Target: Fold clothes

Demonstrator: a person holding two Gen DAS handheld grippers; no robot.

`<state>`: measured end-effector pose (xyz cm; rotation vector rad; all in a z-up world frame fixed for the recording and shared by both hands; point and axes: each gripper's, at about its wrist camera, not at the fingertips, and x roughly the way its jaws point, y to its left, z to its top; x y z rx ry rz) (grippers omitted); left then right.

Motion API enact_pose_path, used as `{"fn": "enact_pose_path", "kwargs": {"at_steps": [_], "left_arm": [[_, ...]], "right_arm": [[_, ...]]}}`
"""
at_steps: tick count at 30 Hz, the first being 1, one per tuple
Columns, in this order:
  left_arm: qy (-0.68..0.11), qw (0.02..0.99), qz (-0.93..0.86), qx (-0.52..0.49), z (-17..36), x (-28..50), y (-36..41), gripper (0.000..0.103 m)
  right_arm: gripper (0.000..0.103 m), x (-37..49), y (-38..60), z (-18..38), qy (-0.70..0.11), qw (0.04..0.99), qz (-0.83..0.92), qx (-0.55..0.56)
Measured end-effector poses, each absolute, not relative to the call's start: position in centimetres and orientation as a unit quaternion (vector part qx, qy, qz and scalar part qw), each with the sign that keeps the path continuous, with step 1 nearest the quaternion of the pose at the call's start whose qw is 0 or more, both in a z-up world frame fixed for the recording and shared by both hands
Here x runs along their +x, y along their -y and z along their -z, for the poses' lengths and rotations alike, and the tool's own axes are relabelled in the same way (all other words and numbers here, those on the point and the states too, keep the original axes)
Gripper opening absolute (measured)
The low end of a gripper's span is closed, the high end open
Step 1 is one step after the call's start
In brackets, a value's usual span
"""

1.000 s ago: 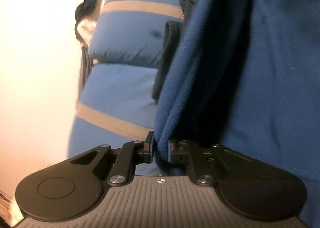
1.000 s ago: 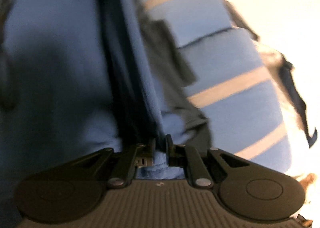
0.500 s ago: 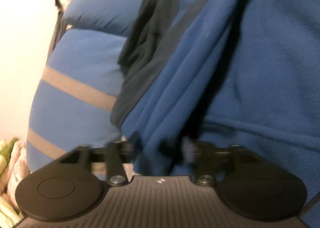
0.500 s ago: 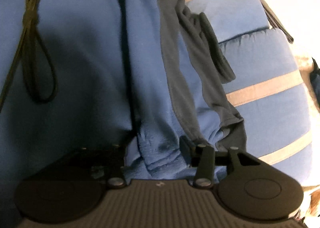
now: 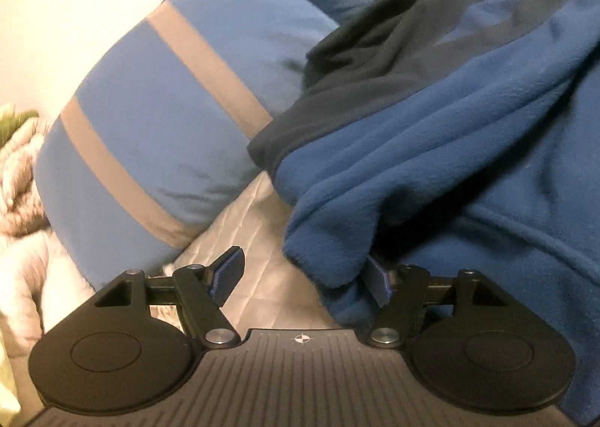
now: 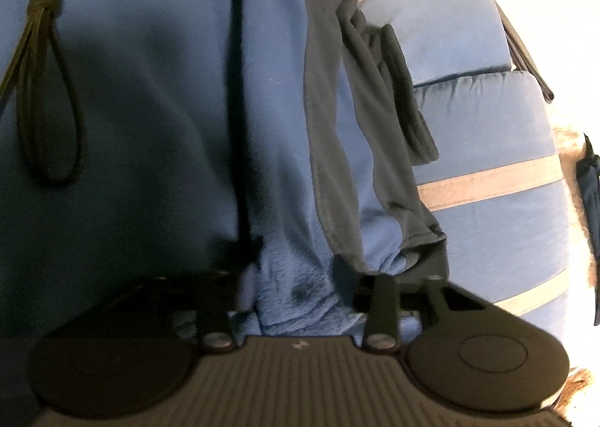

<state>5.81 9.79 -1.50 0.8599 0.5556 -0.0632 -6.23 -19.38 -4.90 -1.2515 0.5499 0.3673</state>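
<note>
Fleece (image 5: 468, 149) lies loose between left claw (image 5: 300, 277) tips, seemingly unpinched.

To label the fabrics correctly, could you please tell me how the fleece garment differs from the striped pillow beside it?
The fleece is deep blue with a dark navy panel; the pillow is lighter blue with tan stripes. The fleece looks fuzzy, the pillow smooth. The fleece lies crumpled in folds, the pillow plump and rounded. Both are blue, soft textiles.
</note>
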Motion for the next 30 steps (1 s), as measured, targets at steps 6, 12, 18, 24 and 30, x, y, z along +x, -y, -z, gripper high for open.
{"fn": "enact_pose_path", "kwargs": {"at_steps": [6, 12, 18, 24, 30], "left_arm": [[-0.258, 0.866, 0.019, 0.429, 1.3, 6.0, -11.5, 0.069], [-0.255, 0.846, 0.024, 0.468, 2.2, 6.0, -10.8, 0.070], [-0.262, 0.845, 0.032, 0.465, 1.8, 6.1, -11.3, 0.075], [-0.242, 0.797, 0.068, 0.549, 2.6, 4.1, -9.5, 0.074], [-0.231, 0.778, 0.138, 0.567, 1.6, 2.2, -8.5, 0.074]], "right_arm": [[0.022, -4.6, 20.4, 2.8, -0.216, 0.787, -0.083, -0.571], [0.019, -4.2, 20.5, 3.3, -0.238, 0.777, -0.090, -0.575], [0.020, -4.2, 20.4, 4.3, -0.256, 0.771, -0.097, -0.575], [0.028, -4.0, 20.5, 4.1, -0.260, 0.776, -0.096, -0.567], [0.030, -4.1, 20.5, 4.0, -0.261, 0.777, -0.097, -0.564]]}}
